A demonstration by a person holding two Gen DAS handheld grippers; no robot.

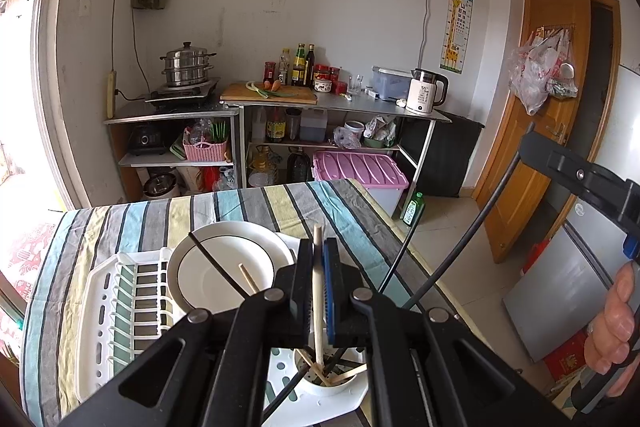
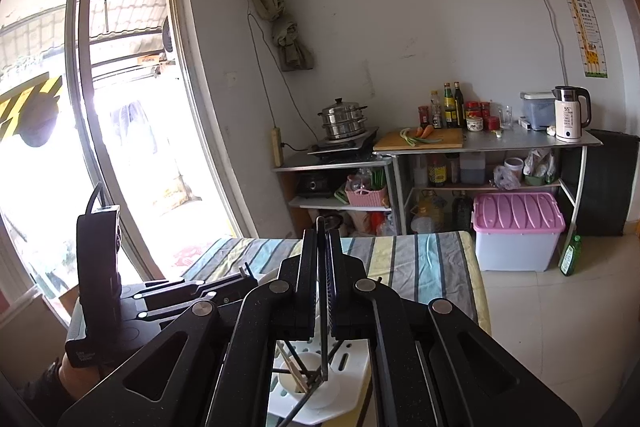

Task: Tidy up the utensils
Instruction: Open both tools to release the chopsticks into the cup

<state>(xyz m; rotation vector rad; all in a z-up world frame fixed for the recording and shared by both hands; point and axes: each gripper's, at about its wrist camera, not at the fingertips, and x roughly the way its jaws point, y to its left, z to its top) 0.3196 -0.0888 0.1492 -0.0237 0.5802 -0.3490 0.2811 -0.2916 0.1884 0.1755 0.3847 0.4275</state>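
Note:
My left gripper (image 1: pixel 318 247) is shut on a wooden chopstick (image 1: pixel 318 291) that stands nearly upright, its lower end in the white utensil cup (image 1: pixel 340 385). The cup holds several wooden and black chopsticks and sits at the corner of a white dish rack (image 1: pixel 120 307). A white plate (image 1: pixel 224 267) leans in the rack with a black and a wooden chopstick across it. My right gripper (image 2: pixel 322 239) is shut on a thin dark chopstick (image 2: pixel 323 307) whose lower end reaches into the cup (image 2: pixel 316 393). The left gripper (image 2: pixel 248 277) shows at the left of the right wrist view.
The rack stands on a table with a striped cloth (image 1: pixel 160 223). Beyond it are metal kitchen shelves (image 1: pixel 336 103) with bottles, a kettle and a steamer pot, and a pink-lidded box (image 1: pixel 360 169) on the floor. A hand (image 1: pixel 616 327) holds the right gripper at the right.

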